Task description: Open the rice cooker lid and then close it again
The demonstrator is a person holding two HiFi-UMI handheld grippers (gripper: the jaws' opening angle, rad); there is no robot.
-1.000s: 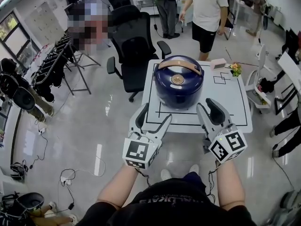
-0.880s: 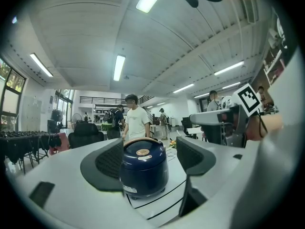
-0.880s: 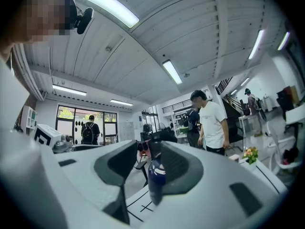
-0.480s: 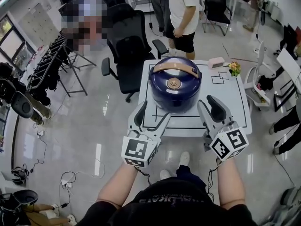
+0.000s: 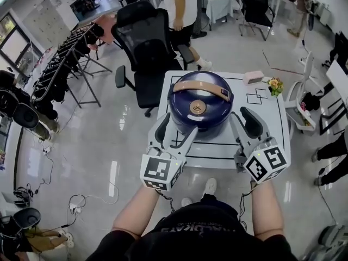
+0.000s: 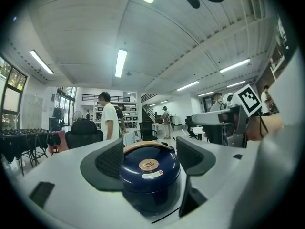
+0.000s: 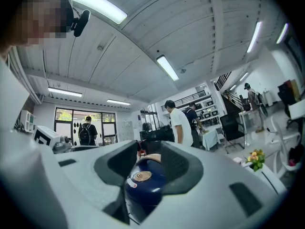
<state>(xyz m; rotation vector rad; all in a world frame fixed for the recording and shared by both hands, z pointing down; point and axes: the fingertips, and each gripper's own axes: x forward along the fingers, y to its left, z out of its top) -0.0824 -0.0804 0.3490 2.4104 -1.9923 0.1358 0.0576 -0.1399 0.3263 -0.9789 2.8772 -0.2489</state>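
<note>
While the left gripper (image 5: 176, 134) and the right gripper (image 5: 246, 125) hang spread and empty at the near edge of the white square table (image 5: 272, 137), the round dark-blue rice cooker (image 5: 200, 113) sits mid-table, lid down. Its glossy, rigid shell looks slippery and probably heavy; the tan arched handle (image 5: 200, 87) seems the surer hold.

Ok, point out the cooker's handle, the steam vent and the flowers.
handle (image 5: 200, 86), head view, middle of the tan strap
steam vent (image 5: 197, 108), head view, centre of the round cap
flowers (image 5: 274, 84), head view, the blossoms
</note>
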